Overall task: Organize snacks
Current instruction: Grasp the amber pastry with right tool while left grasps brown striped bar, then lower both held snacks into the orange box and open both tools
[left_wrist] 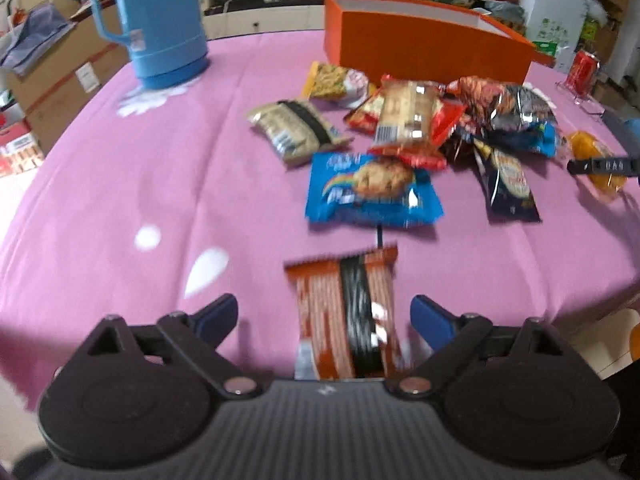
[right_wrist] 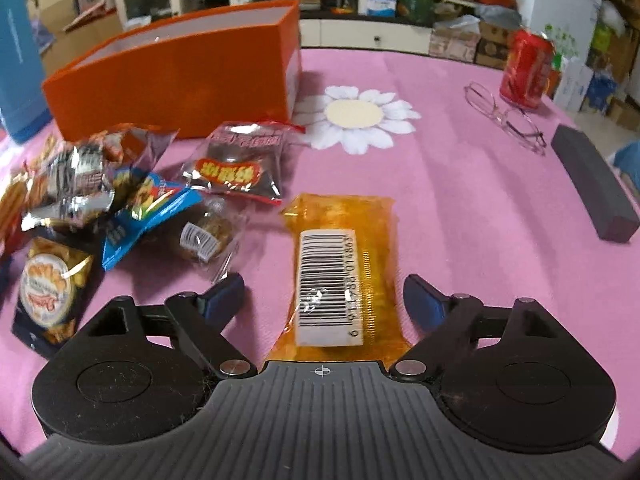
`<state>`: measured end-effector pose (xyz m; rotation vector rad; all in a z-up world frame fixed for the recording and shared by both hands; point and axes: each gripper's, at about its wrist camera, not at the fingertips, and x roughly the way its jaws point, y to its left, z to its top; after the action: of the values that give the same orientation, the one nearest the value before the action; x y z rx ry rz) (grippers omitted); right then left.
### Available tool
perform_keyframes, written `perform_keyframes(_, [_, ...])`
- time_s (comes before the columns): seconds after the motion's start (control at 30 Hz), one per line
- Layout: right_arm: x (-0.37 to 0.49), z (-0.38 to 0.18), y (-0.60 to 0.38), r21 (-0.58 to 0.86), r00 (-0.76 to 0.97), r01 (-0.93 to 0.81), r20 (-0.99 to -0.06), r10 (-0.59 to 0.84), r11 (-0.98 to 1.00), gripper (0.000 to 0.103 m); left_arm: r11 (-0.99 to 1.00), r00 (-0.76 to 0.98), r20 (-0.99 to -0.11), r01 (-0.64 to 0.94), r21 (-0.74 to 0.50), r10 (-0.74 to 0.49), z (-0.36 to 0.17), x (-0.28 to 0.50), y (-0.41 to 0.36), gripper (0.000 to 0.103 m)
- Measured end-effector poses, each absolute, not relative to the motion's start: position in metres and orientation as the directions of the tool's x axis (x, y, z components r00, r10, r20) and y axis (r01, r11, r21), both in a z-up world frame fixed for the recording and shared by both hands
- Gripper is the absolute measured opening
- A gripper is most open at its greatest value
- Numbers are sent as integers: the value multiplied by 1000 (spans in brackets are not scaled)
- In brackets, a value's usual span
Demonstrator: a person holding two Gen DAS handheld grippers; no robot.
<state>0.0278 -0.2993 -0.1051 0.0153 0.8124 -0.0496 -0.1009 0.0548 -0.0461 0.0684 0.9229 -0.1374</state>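
Little of the sorting looked done: the orange box [left_wrist: 424, 46] showed no snack in the part of it that could be seen, and a heap of packets [left_wrist: 404, 136] lay just in front of it. The left gripper [left_wrist: 324, 316] stood released around an orange striped packet [left_wrist: 346, 312], farther out from the box. Only the right view showed the right gripper [right_wrist: 324, 300] spread around an amber barcoded packet [right_wrist: 340, 272], with glasses [right_wrist: 506, 116] and a red can [right_wrist: 526, 68] right of the box.

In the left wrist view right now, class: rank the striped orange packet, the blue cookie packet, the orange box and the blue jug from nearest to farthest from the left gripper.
1. Striped orange packet, between the open jaws of the left gripper.
2. Blue cookie packet, ahead at mid-table.
3. Orange box at far right and blue jug at far left: too close to call.
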Motion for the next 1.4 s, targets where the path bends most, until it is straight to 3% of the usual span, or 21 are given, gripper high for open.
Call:
perform_keyframes(0.17, [27,-101,-305,42,677,62,-736,-10,997,74,989,574,-812,144,-22,-101,-60,-97,49,71])
perform_keyframes(0.2, [26,-101,-305,41,676,58,-737,-9,997,69,990,585,-805,138,-22,-100,-59,-98,47,70])
perform_keyframes(0.23, [24,-102,-305,27,677,55,-735,-17,998,66,989,588,-802,144,-21,-102,-59,-99,46,61])
perform_keyframes(0.27, [22,-102,-304,5,680,48,-732,-30,999,58,990,596,-797,142,-19,-101,-57,-101,46,48])
perform_keyframes(0.3, [20,-101,-304,1,686,41,-727,-27,999,31,990,596,-796,137,-25,-103,-55,-102,47,45])
perform_keyframes(0.33, [19,-99,-305,1,694,39,-720,-26,999,25,991,593,-798,128,-42,-110,-54,-101,49,45])
perform_keyframes(0.53, [14,-86,-314,93,729,55,-684,24,994,23,974,641,-735,112,-197,-222,-23,-85,59,44])
perform_keyframes(0.73, [11,-61,-331,295,803,74,-584,119,953,23,941,722,-611,185,-283,-326,29,-20,40,44])
perform_keyframes(0.83, [22,-32,-335,376,856,44,-492,159,926,23,924,749,-553,219,-313,-365,51,33,18,44])
perform_keyframes(0.97, [78,7,-321,354,897,-6,-411,161,935,23,898,768,-487,264,-352,-416,69,115,-20,44])
perform_keyframes(1.07, [135,17,-299,313,915,-39,-371,160,949,23,893,764,-485,268,-363,-426,64,164,-46,44])
perform_keyframes(1.4, [254,-42,-234,206,856,-67,-491,162,976,24,924,752,-547,232,-305,-369,15,221,-71,47])
